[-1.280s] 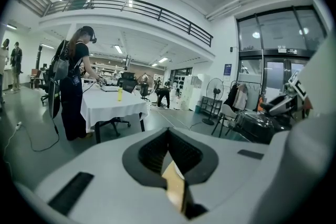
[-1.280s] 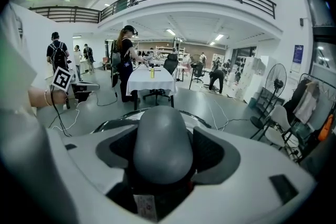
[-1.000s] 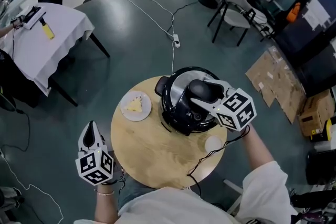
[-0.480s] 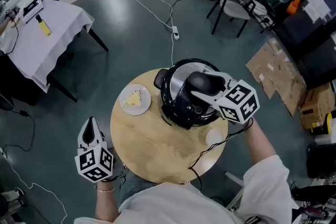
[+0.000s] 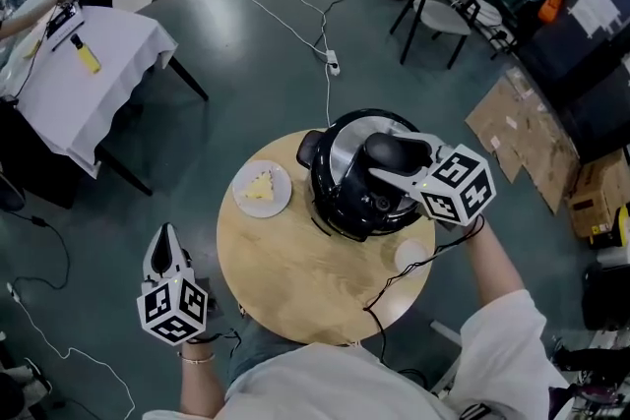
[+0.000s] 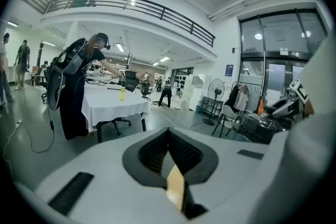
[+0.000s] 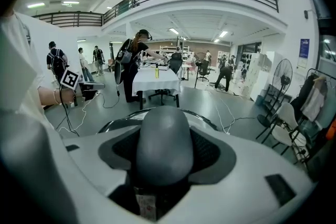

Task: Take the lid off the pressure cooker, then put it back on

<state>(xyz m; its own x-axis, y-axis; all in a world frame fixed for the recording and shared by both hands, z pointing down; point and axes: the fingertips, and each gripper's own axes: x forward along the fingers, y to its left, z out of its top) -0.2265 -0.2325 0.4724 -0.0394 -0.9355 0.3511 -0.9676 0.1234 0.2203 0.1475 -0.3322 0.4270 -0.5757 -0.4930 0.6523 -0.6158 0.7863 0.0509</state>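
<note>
Right tool (image 5: 390, 164) clenched on the black domed lid handle (image 5: 397, 150)
Black pressure cooker (image 5: 345, 207), steel lid (image 5: 340, 157) seated, on the round wooden tabletop (image 5: 295, 280); handle lies lengthwise between those jaws. Closed, empty left tool (image 5: 165, 243) hangs well apart.

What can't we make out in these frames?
Seam between lid and cooker: head view, right gripper and handle cover the near side; locked or loose, cannot tell.
Cooker's inside: lid covers it.
Food on plate: head view, too small to name.
White disc on table: head view, too small to name.
Right gripper view: handle fills the middle, hiding most of the lid.
</note>
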